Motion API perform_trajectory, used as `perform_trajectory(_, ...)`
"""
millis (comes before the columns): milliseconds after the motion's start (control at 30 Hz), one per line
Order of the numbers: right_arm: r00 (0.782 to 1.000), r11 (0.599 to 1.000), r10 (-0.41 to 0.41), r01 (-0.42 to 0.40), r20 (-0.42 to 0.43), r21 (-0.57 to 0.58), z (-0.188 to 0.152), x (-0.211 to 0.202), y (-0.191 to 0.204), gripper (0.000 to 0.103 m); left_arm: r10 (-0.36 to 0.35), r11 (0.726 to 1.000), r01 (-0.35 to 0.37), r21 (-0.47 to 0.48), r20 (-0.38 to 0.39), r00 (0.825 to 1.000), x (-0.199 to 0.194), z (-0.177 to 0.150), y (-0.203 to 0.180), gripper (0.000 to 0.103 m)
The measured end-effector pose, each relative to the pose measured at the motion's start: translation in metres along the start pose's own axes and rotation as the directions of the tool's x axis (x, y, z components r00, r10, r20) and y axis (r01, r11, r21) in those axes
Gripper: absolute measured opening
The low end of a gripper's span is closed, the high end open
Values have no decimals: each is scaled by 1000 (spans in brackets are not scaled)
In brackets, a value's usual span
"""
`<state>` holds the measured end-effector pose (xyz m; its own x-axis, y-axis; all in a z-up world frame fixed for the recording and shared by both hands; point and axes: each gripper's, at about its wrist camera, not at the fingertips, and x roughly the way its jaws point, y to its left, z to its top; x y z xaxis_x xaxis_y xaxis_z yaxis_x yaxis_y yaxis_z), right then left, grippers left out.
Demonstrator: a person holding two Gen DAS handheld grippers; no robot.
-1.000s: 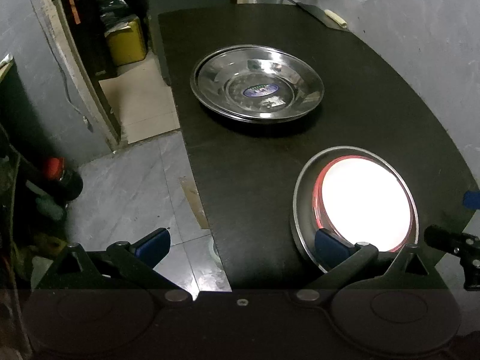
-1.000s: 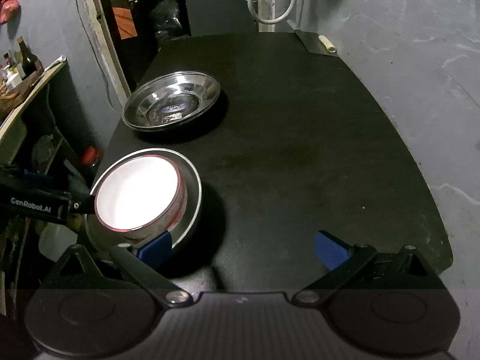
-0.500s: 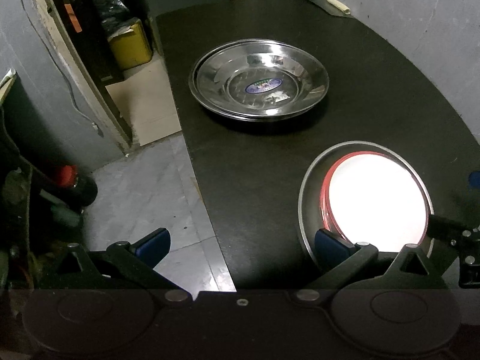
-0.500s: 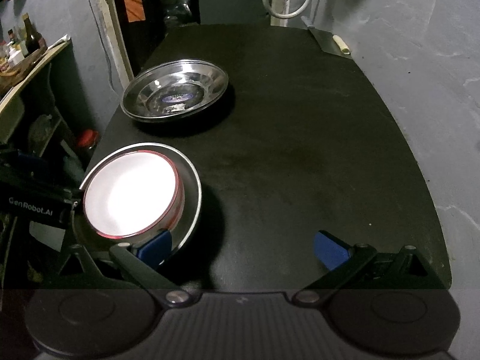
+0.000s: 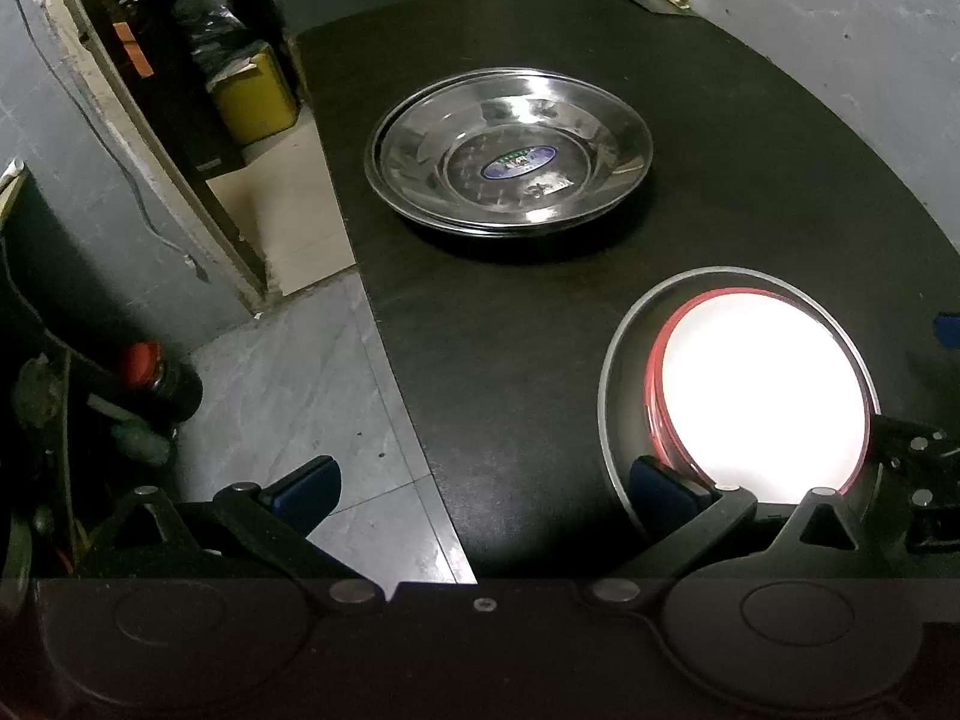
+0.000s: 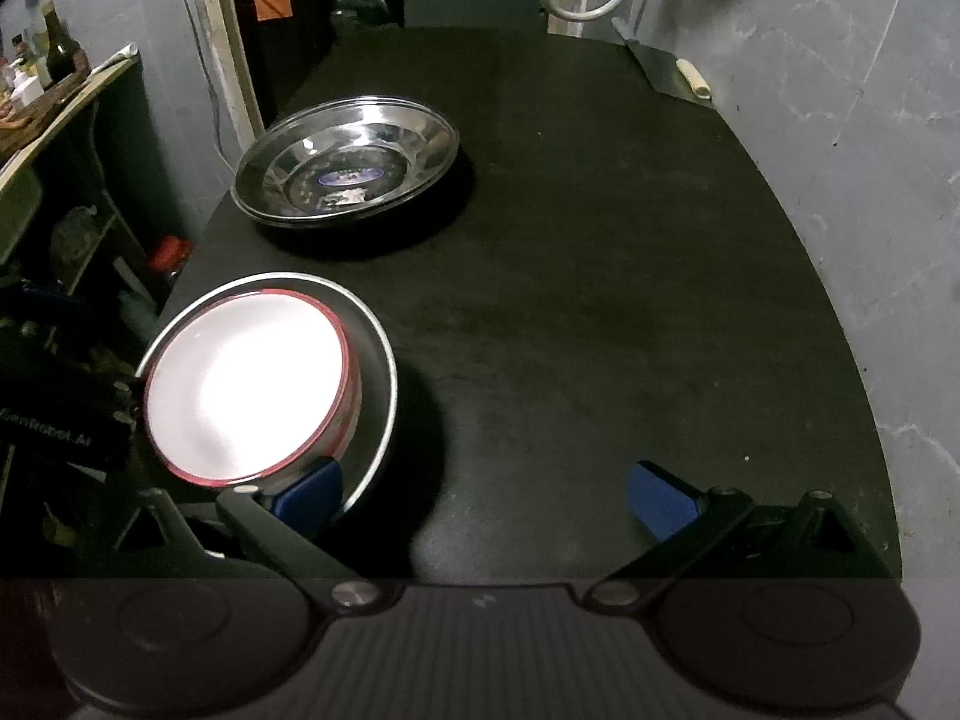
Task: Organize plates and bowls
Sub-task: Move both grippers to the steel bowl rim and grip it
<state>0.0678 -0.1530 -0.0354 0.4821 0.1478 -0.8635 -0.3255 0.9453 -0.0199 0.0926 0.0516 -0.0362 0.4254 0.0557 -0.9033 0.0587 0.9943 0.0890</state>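
A white bowl with a red rim [image 5: 762, 384] sits inside a steel bowl [image 5: 618, 372] near the front of the black table [image 5: 750, 192]. The same pair shows in the right wrist view, white bowl [image 6: 246, 384] in steel bowl [image 6: 378, 360]. Stacked steel plates [image 5: 510, 150] with a blue label lie farther back, also in the right wrist view [image 6: 348, 168]. My left gripper [image 5: 480, 486] is open; its right finger lies at the steel bowl's near rim. My right gripper [image 6: 480, 486] is open; its left finger is by the steel bowl's near side.
The table's left edge drops to a tiled floor [image 5: 288, 372]. A red-capped dark bottle [image 5: 150, 372] stands on the floor. A yellow box [image 5: 252, 96] sits by a doorway. A metal scraper [image 6: 666, 66] lies at the table's far right corner. A grey wall [image 6: 840, 120] runs along the right.
Both grippers have drawn back and shifted slightly; the bowls and plates look a little farther along in view. Jaws stay open. The bowls and plates have not moved on the table.
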Motion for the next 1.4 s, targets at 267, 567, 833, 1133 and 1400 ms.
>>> perform_trajectory(267, 1000, 1000, -5, 5, -2, 23, 2, 4, -4, 103, -13, 1000, 13, 15, 0, 1000, 2, 2, 1, 102)
perform_trajectory(567, 1000, 999, -5, 5, -4, 31, 3, 6, -6, 103, -17, 1000, 17, 20, 0, 1000, 2, 3, 1, 102)
perform_trajectory(833, 1000, 1000, -22, 22, 3, 4, 3, 4, -2, 101, -37, 999, 37, 27, 9, 999, 0, 3, 3, 96)
perform_trajectory(1133, 1000, 1000, 12, -12, 17, -8, 3, -1, 0, 87, -82, 997, 82, 7, -2, 997, 0, 5, 6, 87)
perform_trajectory(1400, 1000, 1000, 22, -22, 23, -7, 2, -3, 2, 81, -118, 993, 118, 1, 3, 993, -2, 4, 7, 77)
